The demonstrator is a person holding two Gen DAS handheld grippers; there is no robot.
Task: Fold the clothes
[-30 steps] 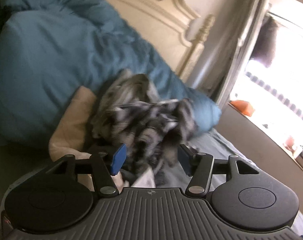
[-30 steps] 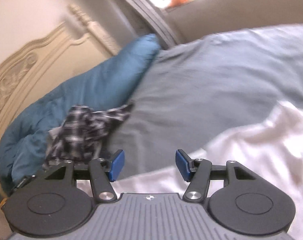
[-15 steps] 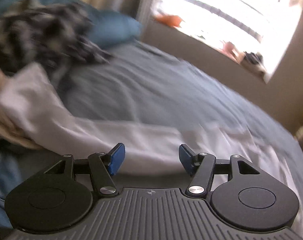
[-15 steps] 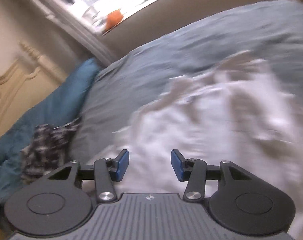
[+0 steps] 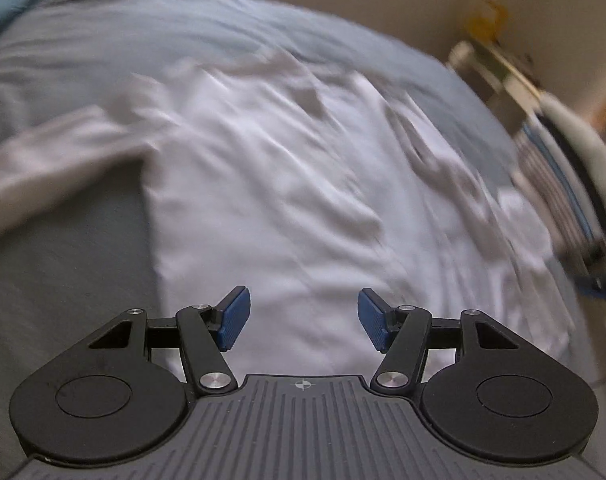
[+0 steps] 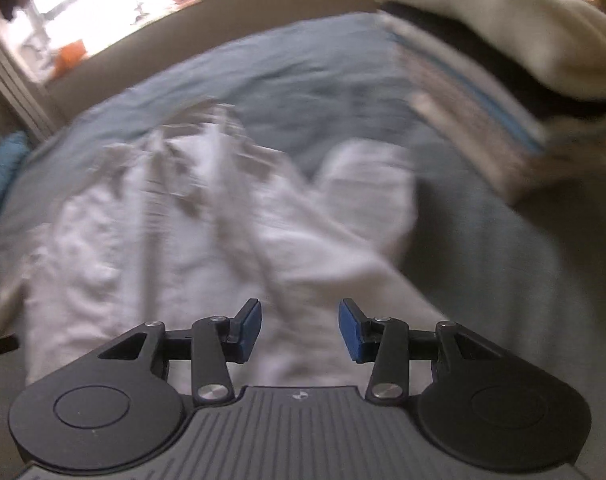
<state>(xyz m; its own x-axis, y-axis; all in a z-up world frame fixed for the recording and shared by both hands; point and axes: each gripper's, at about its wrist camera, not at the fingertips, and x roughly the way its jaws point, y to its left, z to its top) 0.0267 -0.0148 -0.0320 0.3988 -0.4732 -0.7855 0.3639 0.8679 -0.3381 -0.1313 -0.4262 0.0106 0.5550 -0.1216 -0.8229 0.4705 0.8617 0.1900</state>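
We are hovering our left gripper (image 5: 301,318), jaws spread and empty, over the crumpled white long-sleeved shirt (image 5: 287,184) lying on the grey-blue bedsheet (image 5: 63,280); our right gripper (image 6: 300,331) is closing, empty, likely seeking an edge.

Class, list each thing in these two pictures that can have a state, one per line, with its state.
white shirt: spread on the bed, unfolded, wrinkled
stack of clothes: folded, piled beside the shirt
left gripper: open, empty
right gripper: jaws closing, nothing between them
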